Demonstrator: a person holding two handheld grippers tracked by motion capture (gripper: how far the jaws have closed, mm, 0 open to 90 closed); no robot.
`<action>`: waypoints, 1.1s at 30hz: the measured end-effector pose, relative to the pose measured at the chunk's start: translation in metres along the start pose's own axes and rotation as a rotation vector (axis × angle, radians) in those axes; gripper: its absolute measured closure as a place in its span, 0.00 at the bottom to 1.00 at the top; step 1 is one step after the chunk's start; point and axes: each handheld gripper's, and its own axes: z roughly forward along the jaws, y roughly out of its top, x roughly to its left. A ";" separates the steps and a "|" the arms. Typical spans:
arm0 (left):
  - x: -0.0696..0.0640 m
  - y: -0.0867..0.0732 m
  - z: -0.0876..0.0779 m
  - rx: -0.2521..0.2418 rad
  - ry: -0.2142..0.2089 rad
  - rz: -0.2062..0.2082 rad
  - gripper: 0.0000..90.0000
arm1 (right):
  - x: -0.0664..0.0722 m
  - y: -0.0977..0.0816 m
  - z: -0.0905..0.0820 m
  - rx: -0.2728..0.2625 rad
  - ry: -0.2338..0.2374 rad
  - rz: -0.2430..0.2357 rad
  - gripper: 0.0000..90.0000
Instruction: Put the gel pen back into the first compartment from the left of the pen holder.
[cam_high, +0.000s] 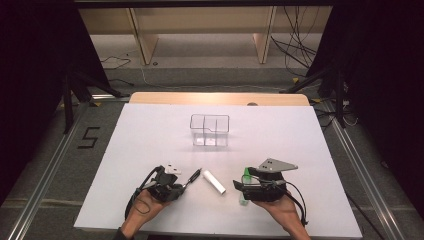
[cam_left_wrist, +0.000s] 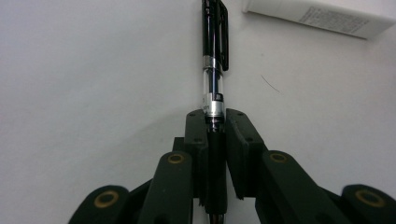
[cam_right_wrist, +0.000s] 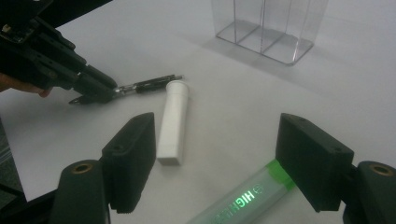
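White surface (cam_high: 150, 150) is seen mid-frame, clear divided box (cam_high: 209, 130) at upper centre. Right hand-held gripper (cam_right_wrist: 219, 163) is held wide open over green highlighter (cam_right_wrist: 243, 200), lower right. Left hand-held gripper (cam_left_wrist: 217, 126) is clamped on black pen (cam_left_wrist: 214, 60), lower left, beside white tube (cam_high: 213, 181).

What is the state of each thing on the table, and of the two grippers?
Black pen with clear barrel: lying on the table, clamped at one end.
Left gripper: shut on the pen.
White plastic tube: lying flat, free.
Green highlighter: lying flat beside one jaw of the right gripper, not gripped.
Right gripper: open, jaws wide.
Clear plastic divided organizer: upright, empty.
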 end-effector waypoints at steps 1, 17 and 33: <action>0.002 0.000 -0.002 -0.007 -0.006 -0.003 0.88 | 0.000 0.000 -0.001 -0.001 0.001 0.000 0.33; -0.004 0.037 -0.038 -0.085 -0.154 0.058 0.88 | 0.012 0.008 -0.011 -0.058 0.077 -0.059 0.32; -0.036 0.074 -0.029 0.030 -0.293 0.212 0.88 | 0.033 0.011 -0.015 -0.050 0.063 -0.204 0.32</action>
